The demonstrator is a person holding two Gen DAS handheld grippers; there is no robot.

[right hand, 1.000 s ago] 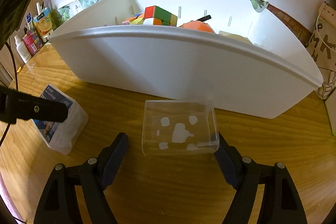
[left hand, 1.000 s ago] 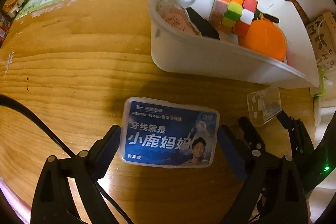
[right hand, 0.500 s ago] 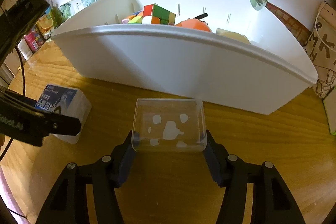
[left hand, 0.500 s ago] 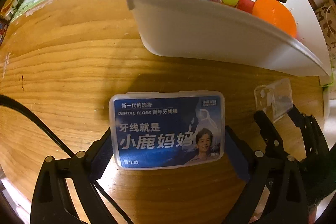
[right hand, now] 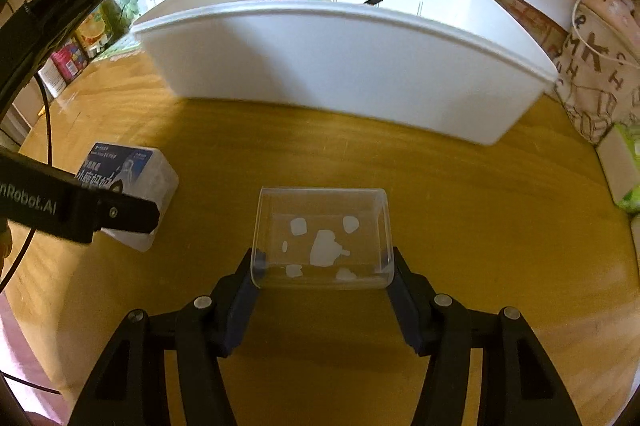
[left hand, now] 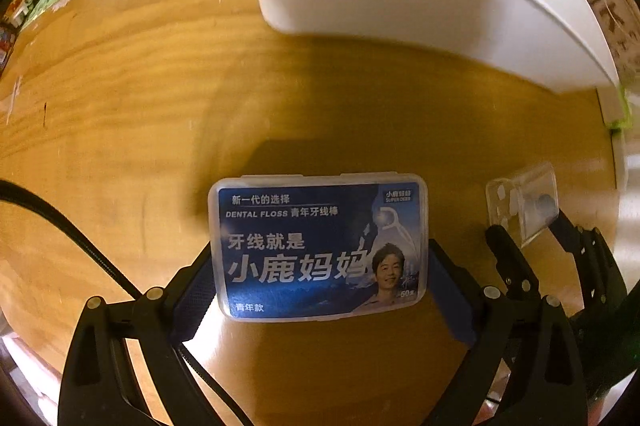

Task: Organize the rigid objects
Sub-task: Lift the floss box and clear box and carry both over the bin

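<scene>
Between the fingers of the left gripper (left hand: 320,278) a dental floss box (left hand: 320,246) is clamped by its short ends; a clear plastic case (right hand: 322,238) is likewise pinched in the right gripper (right hand: 322,266). Both are held near the white bin (right hand: 344,66), on its near side, above the wooden counter (right hand: 480,226). Smooth, glossy walls and rounded corners are judged slippery: either could be squeezed out or clipped on the bin's rim.

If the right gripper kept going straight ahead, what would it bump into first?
Probably the front wall of the white bin. The right gripper is shut on the clear box, so that box would likely touch first; depth is hard to judge.
</scene>
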